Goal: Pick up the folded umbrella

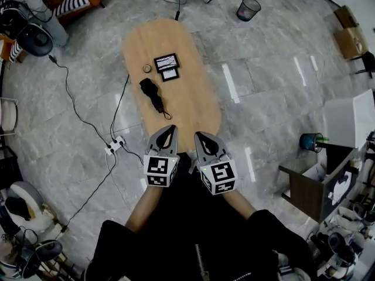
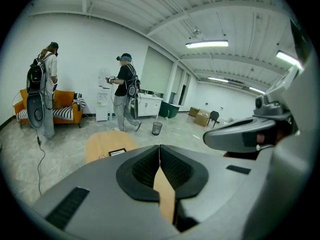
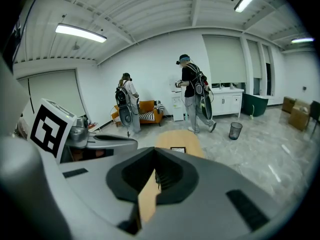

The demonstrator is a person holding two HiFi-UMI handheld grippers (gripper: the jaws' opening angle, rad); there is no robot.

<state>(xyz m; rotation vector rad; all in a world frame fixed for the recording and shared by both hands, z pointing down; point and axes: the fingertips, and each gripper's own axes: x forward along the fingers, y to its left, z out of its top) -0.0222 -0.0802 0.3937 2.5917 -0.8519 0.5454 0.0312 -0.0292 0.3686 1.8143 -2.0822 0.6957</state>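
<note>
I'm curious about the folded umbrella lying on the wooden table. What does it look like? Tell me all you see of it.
The folded umbrella is black and compact, looking like fabric wrapped tight. It lies flat and aslant on the oval wooden table, thicker end away from the person, a thin cord trailing from the nearer end. Only the tabletop touches it; two small framed pictures lie just beyond, apart from it.

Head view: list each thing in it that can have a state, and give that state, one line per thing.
folded umbrella: folded shut, lying on the table, not held.
left gripper: jaws shut, empty.
right gripper: jaws shut, empty.
picture frames: lying flat on the table.
waste bin: upright on the floor.
</note>
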